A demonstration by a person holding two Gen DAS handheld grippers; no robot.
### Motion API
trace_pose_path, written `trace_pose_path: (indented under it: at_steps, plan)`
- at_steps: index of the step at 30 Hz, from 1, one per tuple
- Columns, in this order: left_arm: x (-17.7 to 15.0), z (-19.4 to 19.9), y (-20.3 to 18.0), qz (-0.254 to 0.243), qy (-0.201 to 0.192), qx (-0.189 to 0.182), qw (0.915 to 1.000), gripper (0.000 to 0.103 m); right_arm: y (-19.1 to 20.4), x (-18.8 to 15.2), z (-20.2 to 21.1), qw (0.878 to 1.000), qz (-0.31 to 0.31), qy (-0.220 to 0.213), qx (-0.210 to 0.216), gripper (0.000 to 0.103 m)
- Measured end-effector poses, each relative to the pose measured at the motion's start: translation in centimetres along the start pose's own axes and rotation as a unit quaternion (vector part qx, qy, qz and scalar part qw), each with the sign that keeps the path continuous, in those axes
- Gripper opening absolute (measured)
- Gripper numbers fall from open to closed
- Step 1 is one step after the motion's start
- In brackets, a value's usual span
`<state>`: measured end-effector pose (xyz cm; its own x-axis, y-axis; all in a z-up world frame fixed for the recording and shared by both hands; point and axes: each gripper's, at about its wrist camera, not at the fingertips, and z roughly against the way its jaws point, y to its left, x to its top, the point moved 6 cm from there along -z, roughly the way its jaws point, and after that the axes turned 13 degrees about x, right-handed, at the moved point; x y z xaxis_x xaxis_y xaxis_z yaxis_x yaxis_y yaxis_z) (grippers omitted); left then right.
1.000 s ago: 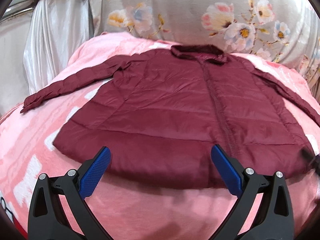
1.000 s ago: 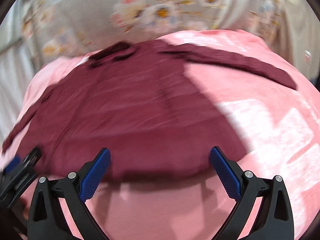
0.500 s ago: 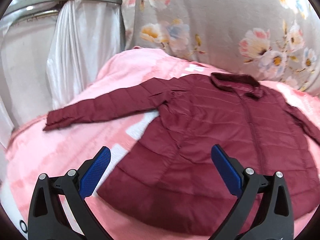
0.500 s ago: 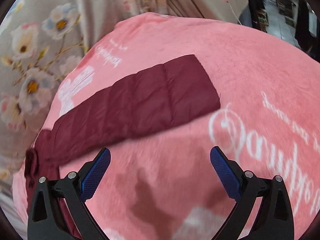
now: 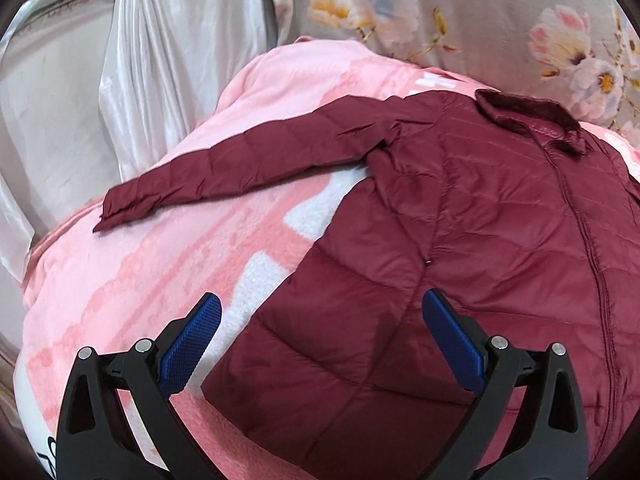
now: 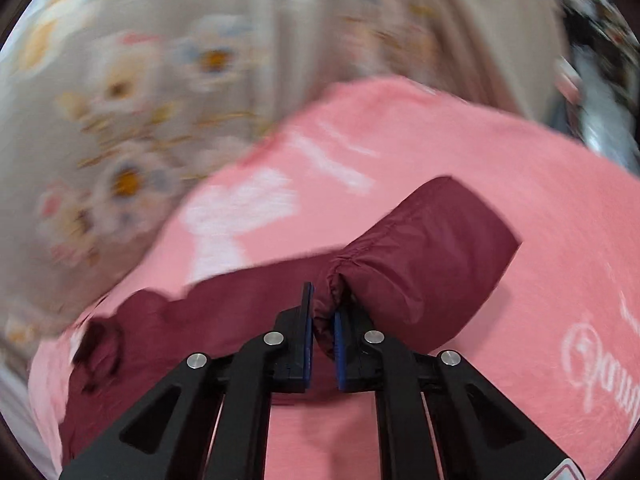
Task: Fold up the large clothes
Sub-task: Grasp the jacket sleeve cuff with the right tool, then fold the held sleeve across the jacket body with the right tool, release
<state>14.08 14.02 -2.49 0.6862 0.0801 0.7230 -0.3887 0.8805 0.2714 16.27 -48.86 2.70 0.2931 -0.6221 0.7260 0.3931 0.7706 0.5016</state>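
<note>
A maroon quilted jacket [image 5: 472, 240] lies front up on a pink blanket [image 5: 168, 264], collar toward the floral fabric. Its left sleeve [image 5: 240, 168] stretches out to the left, cuff near the blanket's edge. My left gripper [image 5: 320, 320] is open and empty, hovering over the jacket's lower left hem. In the right wrist view my right gripper [image 6: 322, 320] is shut on the jacket's right sleeve [image 6: 420, 256], pinching a fold of it near the cuff end. The collar [image 6: 96, 344] shows blurred at the lower left.
A floral fabric [image 5: 460, 20] hangs behind the blanket, and a shiny white curtain [image 5: 152, 60] hangs at the left. White patterns and lettering [image 6: 592, 360] mark the pink blanket. Room clutter shows blurred at the far right of the right wrist view [image 6: 600, 40].
My right gripper swung to the right sleeve and shut on it. My left gripper shifted left toward the jacket's left side and sleeve, still open.
</note>
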Motion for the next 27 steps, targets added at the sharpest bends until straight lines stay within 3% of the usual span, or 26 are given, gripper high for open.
trace_pose_path:
  at_steps: [4,7,12,16,19,27]
  plan:
    - [0.1,-0.3,1.0,0.011,0.004,-0.002,0.9999,0.098,14.8,-2.3,-1.1,0.986,0.129,0.029,0.102,0.009]
    - [0.3,-0.4,1.7,0.015,0.006,-0.005,0.9999,0.098,25.0,-7.5,-2.9,0.962,0.196,0.076,0.176,0.009]
    - [0.6,-1.1,3.1,0.024,0.012,-0.012,0.9996,0.098,35.0,-17.7,-6.0,0.923,0.264,0.162,0.227,0.009]
    - [0.8,-2.0,3.9,0.032,0.023,-0.025,0.9989,0.098,38.3,-25.1,-7.2,0.897,0.304,0.222,0.231,0.013]
    - [0.9,-2.6,4.0,0.042,0.033,-0.043,0.9976,0.098,38.2,-28.4,-7.3,0.883,0.33,0.245,0.225,0.018]
    - [2.5,-2.3,2.8,0.06,0.038,-0.082,0.9941,0.098,37.6,-30.2,-8.0,0.875,0.337,0.275,0.215,0.027]
